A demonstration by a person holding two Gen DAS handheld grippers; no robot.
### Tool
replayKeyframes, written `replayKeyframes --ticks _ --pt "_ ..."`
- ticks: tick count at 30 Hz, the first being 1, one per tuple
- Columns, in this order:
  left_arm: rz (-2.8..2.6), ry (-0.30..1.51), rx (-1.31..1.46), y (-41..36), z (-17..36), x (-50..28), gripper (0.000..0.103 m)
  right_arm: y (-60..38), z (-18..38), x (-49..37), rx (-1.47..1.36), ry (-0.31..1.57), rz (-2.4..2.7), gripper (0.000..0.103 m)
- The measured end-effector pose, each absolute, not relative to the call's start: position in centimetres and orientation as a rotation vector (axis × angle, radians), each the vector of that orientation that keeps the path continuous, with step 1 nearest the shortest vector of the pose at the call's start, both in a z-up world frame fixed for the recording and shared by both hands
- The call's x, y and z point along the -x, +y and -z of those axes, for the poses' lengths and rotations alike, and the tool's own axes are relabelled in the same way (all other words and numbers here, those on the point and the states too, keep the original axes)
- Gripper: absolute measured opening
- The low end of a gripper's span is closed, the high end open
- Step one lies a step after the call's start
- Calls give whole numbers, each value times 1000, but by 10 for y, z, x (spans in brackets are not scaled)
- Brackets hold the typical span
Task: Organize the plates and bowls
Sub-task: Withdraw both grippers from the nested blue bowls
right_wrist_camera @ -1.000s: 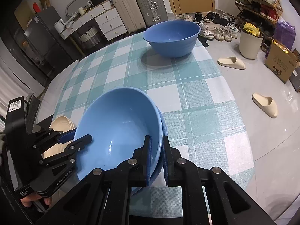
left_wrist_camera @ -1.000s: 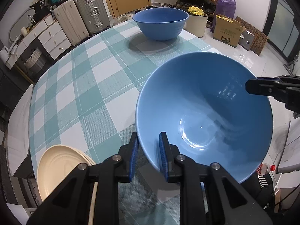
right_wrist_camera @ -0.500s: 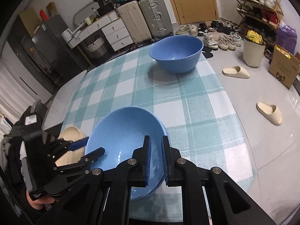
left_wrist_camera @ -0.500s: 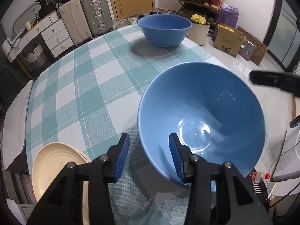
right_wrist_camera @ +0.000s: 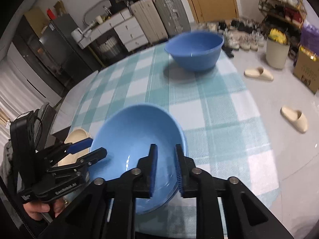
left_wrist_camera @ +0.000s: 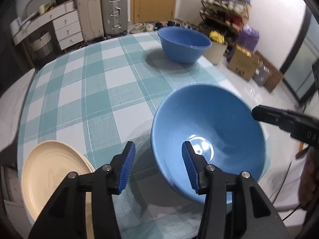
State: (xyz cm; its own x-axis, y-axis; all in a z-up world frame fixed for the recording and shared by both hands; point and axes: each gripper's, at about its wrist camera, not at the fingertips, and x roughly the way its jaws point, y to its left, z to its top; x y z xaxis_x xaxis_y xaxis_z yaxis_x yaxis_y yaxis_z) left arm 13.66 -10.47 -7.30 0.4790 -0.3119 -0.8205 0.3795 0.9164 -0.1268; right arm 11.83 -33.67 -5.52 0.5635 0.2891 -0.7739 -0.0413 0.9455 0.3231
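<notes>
A blue bowl (left_wrist_camera: 209, 131) hangs tilted over the near edge of the checked table (left_wrist_camera: 95, 91). My right gripper (right_wrist_camera: 166, 169) is shut on its near rim (right_wrist_camera: 135, 143); the right gripper shows at the bowl's far side in the left wrist view (left_wrist_camera: 279, 117). My left gripper (left_wrist_camera: 158, 167) is open, its jaws either side of the bowl's rim without touching. It shows left of the bowl in the right wrist view (right_wrist_camera: 89, 149). A second blue bowl (left_wrist_camera: 184, 43) stands at the far end of the table (right_wrist_camera: 196, 50). Cream plates (left_wrist_camera: 53, 177) lie at the near left corner.
Suitcases (left_wrist_camera: 111, 14) and white drawers (left_wrist_camera: 65, 27) stand beyond the table. A shoe rack (left_wrist_camera: 223, 10), a bin (right_wrist_camera: 277, 51) and cardboard boxes (left_wrist_camera: 245, 63) are to the right. Slippers (right_wrist_camera: 295, 117) lie on the floor.
My left gripper let go of the bowl's rim, opened wide and drew back. The right gripper keeps hold of the bowl and has lifted it a little.
</notes>
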Motion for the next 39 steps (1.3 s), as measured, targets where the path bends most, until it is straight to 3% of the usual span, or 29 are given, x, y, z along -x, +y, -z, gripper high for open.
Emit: replayKeyframes --ticks 3,7,11,15,17,22,28,39 --pt "424 934 -23 -100 63 -128 50 -335 44 -109 -254 880 -186 53" --pt "406 862 -20 -99 46 -116 54 -326 31 -96 -173 772 -157 74" --pt "395 790 23 -94 33 -104 83 -319 22 -81 -100 691 -114 81" --pt "363 721 16 -93 24 -94 91 -313 13 -65 -40 616 -101 95" --pt "330 712 11 -93 23 -93 99 -311 9 -59 -20 590 -107 97" --pt "273 661 39 -88 20 -87 103 -307 1 -46 6 523 -140 101" --pt "216 597 40 -85 26 -78 103 -305 6 -50 29 543 -121 101" --pt "198 638 -1 -96 43 -78 103 -310 37 -53 -73 581 -71 101"
